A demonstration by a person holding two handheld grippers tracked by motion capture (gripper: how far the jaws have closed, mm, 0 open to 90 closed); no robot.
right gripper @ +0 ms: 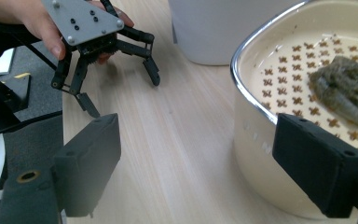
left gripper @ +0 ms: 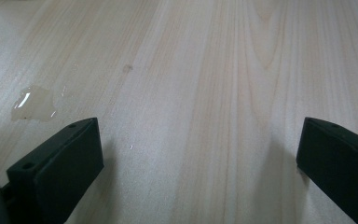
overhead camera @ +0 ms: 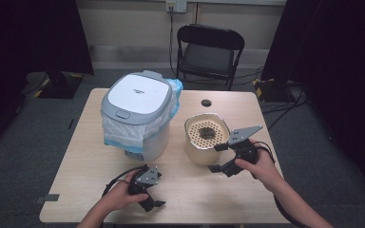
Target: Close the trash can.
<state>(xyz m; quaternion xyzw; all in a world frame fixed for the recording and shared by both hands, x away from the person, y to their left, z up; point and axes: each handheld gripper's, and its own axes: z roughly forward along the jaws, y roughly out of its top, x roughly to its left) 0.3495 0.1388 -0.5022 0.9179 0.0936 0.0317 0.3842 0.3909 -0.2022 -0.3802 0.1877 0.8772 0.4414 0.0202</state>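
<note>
Two grippers: both hand-held, jaws apart, nothing clamped in either.
Left gripper (overhead camera: 153,199): low at near-left of table (overhead camera: 81,156); also seen far off from the right gripper view (right gripper: 121,86), a hand (right gripper: 32,18) gripping its body under the grey plate.
Left jaws: spread wide in the left gripper view, bare wood between them, pointing down at the tabletop (left gripper: 205,93).
Right gripper (overhead camera: 217,157): at the near side of the cream container (overhead camera: 204,149), held by the right hand (overhead camera: 259,166).
Right jaws: apart; in the right gripper view one jaw sits over bare wood, the other lies in front of the container's wall (right gripper: 256,140). Cannot tell if that pad touches the wall; no clamp visible.
Container position: right of table centre, upright, just right of the white bin (overhead camera: 138,114), small gap between them.
Container details: metal-edged rim, perforated cream insert inside.
Contents: dark greenish-brown clump (right gripper: 347,88) lying on the perforated insert, near its middle in the high view (overhead camera: 208,132).
Bin: white-grey lid shut, pale blue-white bag liner bunched around the rim.
Spill: small clear wet patch (left gripper: 32,102) on the wood, just off the left gripper's left jaw.
Table extras: dark round hole (overhead camera: 206,102) near the far edge.
Background: black folding chair (overhead camera: 209,52) behind the table, well apart.
</note>
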